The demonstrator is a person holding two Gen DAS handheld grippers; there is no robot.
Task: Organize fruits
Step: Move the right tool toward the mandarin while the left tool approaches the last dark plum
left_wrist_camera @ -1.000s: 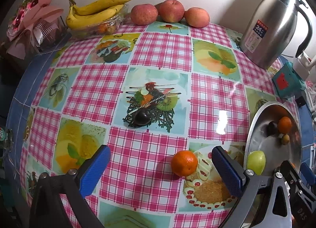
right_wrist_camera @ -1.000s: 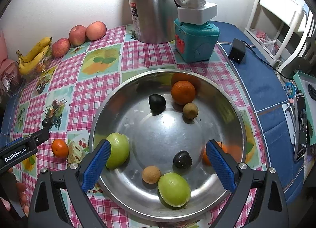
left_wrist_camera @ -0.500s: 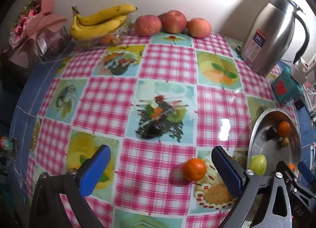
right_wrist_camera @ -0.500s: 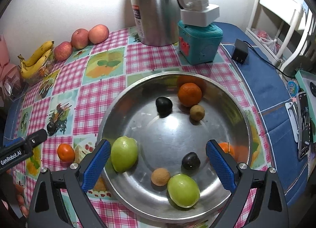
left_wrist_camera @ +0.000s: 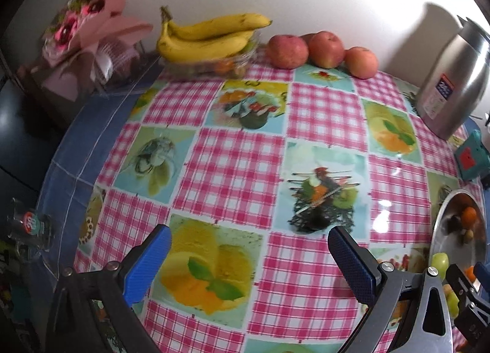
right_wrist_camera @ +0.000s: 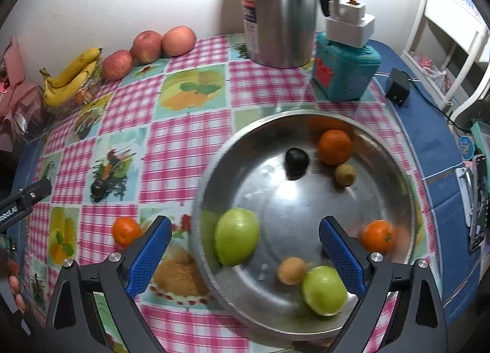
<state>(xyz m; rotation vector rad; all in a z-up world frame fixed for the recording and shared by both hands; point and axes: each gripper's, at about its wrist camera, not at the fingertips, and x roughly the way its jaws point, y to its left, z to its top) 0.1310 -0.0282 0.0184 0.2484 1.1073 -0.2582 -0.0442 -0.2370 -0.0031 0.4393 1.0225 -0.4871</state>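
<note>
Both tongs wide open, empty: left tongs (left_wrist_camera: 249, 256) over checkered desk (left_wrist_camera: 232, 169); right tongs (right_wrist_camera: 243, 249) above steel bowl (right_wrist_camera: 382, 151). Loose tangerine (right_wrist_camera: 126, 231) beside bowl.

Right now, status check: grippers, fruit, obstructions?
Left gripper open, empty. Right gripper open, empty, over the metal bowl. One orange loose on the tablecloth, beside the bowl. Nothing blocking it.

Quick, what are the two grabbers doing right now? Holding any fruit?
Left gripper: open, holding nothing.
Right gripper: open, holding nothing.
</note>
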